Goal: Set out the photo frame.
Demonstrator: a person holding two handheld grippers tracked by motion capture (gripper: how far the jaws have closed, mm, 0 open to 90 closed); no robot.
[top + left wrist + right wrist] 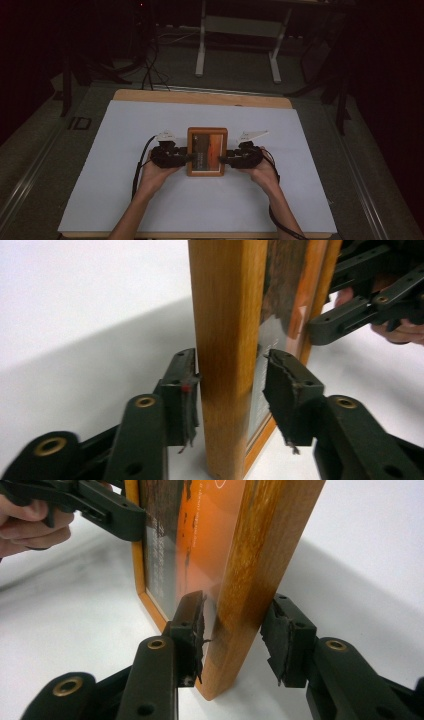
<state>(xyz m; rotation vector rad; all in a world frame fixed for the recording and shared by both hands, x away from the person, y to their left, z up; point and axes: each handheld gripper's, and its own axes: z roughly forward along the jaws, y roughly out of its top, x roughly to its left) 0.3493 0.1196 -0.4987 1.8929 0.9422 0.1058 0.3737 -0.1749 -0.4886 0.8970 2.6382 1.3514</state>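
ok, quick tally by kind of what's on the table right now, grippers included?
Picture frame, wooden, with an orange picture: 1
Grippers: 2, the left gripper and the right gripper, one at each side edge of the frame
White sheet covering the table: 1
Total: 4

Left tool (187, 156): black body, brass-ringed pivot holes, worn pads, one red fleck.
Right tool (224, 160): black, frayed pads, brass rivets.
Top plates: pale, three-cornered.
Cables: black, trailing beside bare forearms.
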